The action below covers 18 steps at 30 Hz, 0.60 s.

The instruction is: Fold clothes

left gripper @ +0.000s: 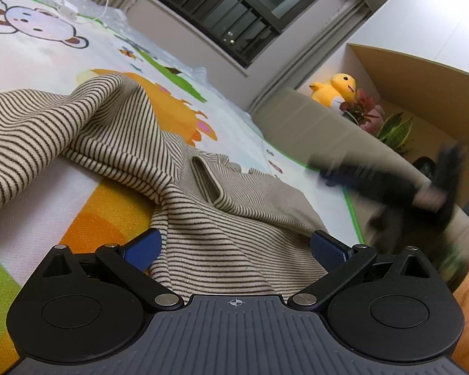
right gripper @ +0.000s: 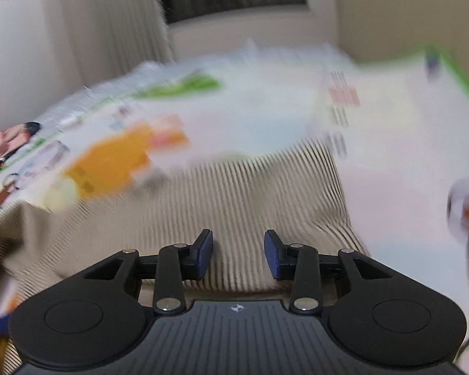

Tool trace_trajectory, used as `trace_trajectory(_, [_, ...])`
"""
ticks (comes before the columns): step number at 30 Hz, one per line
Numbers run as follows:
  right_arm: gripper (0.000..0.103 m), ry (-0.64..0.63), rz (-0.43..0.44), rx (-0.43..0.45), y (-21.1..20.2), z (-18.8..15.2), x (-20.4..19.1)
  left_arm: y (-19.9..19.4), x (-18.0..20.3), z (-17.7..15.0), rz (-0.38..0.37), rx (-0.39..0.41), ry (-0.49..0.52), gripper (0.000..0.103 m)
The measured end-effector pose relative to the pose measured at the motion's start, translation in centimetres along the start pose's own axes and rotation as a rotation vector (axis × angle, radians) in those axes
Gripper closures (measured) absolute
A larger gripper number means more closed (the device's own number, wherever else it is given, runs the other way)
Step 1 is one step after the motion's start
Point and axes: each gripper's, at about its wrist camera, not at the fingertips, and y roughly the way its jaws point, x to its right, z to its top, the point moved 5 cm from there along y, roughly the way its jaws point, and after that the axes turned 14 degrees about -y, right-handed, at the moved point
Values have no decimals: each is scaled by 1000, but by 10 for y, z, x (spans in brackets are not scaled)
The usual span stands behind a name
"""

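On the cartoon-printed play mat lies the striped garment, rumpled and spread in loose folds, its beige cloth crossed by thin dark stripes. My left tongs are released, their blue pads set wide to either side of a bunched part of the cloth, which reaches right up between them. My right tongs are also released, with a narrower gap, hovering over another stretch of the same garment; that view is badly smeared, so I cannot tell whether the pads touch the fabric. From the left view the right tongs show as a dark blur above the mat's green edge. A yellow plush duck sits on a ledge beyond.
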Motion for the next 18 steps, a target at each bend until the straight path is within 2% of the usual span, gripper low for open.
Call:
trace_trajectory(2, [66,-4,13,74,-2,-14,0,0,0,0,-1,0,-1,0])
trace_trajectory(4, [63,-13,4,99,-6,-18,-3,0,0,0,-1,0,1,0])
trace_trajectory(8, [58,-45,-3,108,-7,-19,-8,1,1,-1,8,-2,11,0])
trace_trajectory(10, [53,-55,3,106,-8,-17,-9,2,5,-2,40,-11,34,0])
trace_trajectory(12, [36,-77,39,98,-5,-13,-13,-3,15,-5,151,-29,121,0])
trace_trajectory(13, [21,-102,75,87,-2,-12,-17,-13,20,-6,175,-29,190,0])
trace_trajectory(14, [9,-131,98,71,-1,-10,-22,-25,26,-8,190,-27,265,0])
trace_trajectory(16, [0,-188,136,36,4,-8,-30,-48,38,-11,220,-23,416,0])
trace_trajectory(18, [0,-216,127,17,6,-8,-34,-72,50,-13,250,-18,566,0])
